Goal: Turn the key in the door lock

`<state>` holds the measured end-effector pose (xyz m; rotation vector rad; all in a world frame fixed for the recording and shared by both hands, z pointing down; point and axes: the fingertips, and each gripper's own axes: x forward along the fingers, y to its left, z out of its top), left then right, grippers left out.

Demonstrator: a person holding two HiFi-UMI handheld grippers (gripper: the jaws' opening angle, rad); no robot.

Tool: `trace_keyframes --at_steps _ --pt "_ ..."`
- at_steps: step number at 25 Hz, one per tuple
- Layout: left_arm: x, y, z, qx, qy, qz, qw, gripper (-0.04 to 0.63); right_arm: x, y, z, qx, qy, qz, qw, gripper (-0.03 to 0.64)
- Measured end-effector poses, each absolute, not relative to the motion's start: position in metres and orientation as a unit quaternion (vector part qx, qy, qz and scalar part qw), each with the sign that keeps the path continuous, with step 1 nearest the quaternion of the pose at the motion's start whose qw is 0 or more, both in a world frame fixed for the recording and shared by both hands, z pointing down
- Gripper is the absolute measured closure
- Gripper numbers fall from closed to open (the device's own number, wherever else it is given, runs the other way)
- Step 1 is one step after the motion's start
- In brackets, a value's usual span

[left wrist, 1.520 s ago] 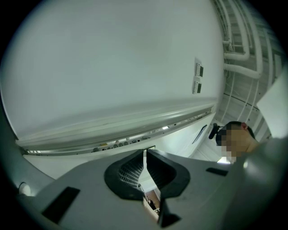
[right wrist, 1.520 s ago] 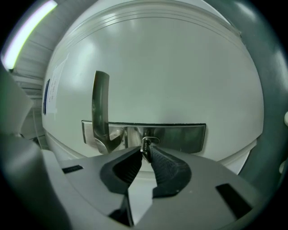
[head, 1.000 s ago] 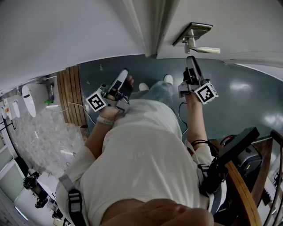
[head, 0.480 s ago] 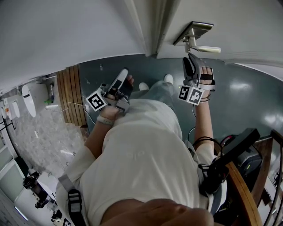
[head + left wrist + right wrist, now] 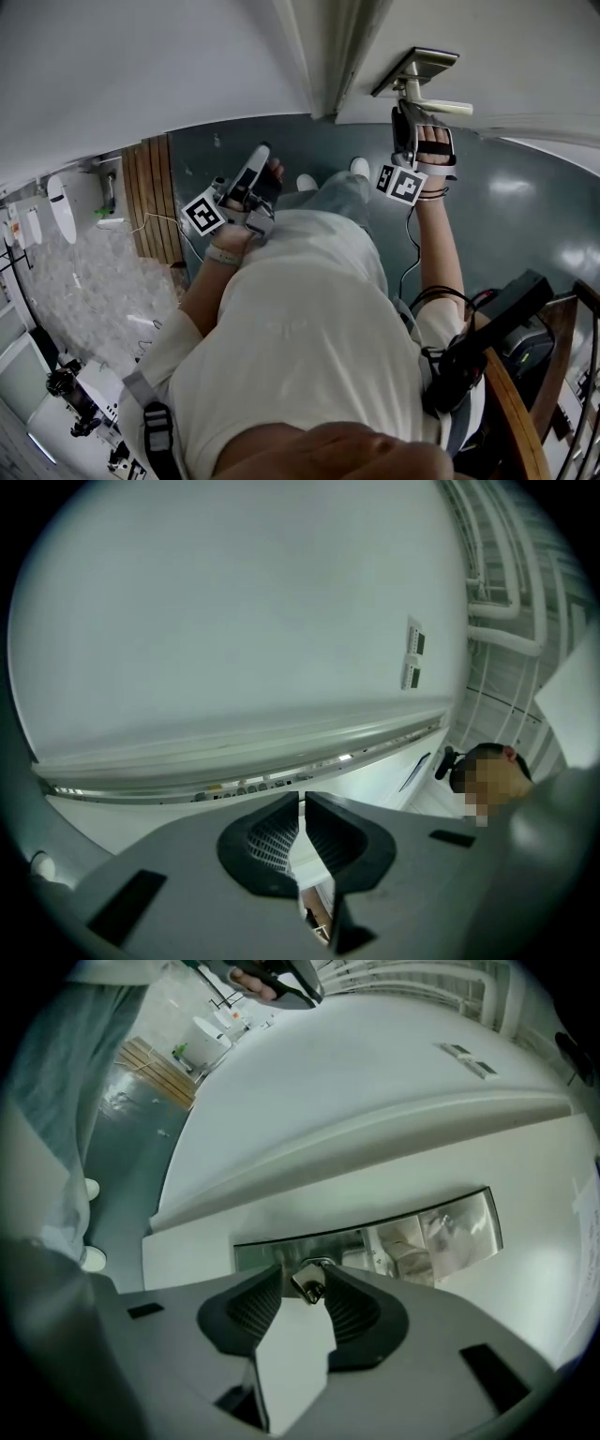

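Observation:
A small metal key [image 5: 308, 1284] sticks out of the shiny lock plate [image 5: 412, 1232] on the white door. In the right gripper view my right gripper [image 5: 305, 1277] has its jaws on either side of the key head, open, with slim gaps to the pads. From the head view, the right gripper [image 5: 405, 120] points up at the lock plate [image 5: 427, 64], just under the lever handle [image 5: 442, 107]. My left gripper [image 5: 255, 171] is held away at the left, facing the bare wall. Its jaws [image 5: 302, 803] are shut on nothing.
The door edge and frame [image 5: 323, 56] run between the two grippers. A wooden slat mat [image 5: 150, 202] lies on the dark floor at the left. Dark equipment on a wooden stand [image 5: 506, 328] is at the lower right. A person [image 5: 492, 780] stands far off.
My right gripper has risen toward the lock plate and rolled, so its marker cube now faces differently. The left gripper has stayed where it was.

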<state>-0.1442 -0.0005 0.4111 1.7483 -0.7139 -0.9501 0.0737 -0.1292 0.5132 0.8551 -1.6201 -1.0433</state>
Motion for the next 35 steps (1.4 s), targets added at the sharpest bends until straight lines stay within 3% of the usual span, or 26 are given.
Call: trace_keyframes --at_steps 7,15,26,32,35 --pt "-0.144 -0.001 0.412 0.714 -0.293 -0.398 0.496 0.584 0.072 -0.132 0.509 0.367 -0.656 -0.451 0.481 0.519" --pt "-0.144 0.001 0.411 0.711 -0.294 -0.400 0.498 0.584 0.070 -0.130 0.501 0.415 -0.720 -0.359 0.425 0.520" --pt "-0.144 0.000 0.414 0.708 -0.295 -0.402 0.500 0.584 0.075 -0.136 0.496 0.476 -0.818 -0.142 0.291 0.522" --pt "-0.145 0.001 0.414 0.707 -0.294 -0.403 0.501 0.584 0.081 -0.139 0.495 0.493 -0.850 0.006 0.187 0.531" --pt "-0.145 0.000 0.415 0.707 -0.294 -0.403 0.501 0.584 0.086 -0.141 0.495 0.493 -0.856 0.114 0.103 0.558"
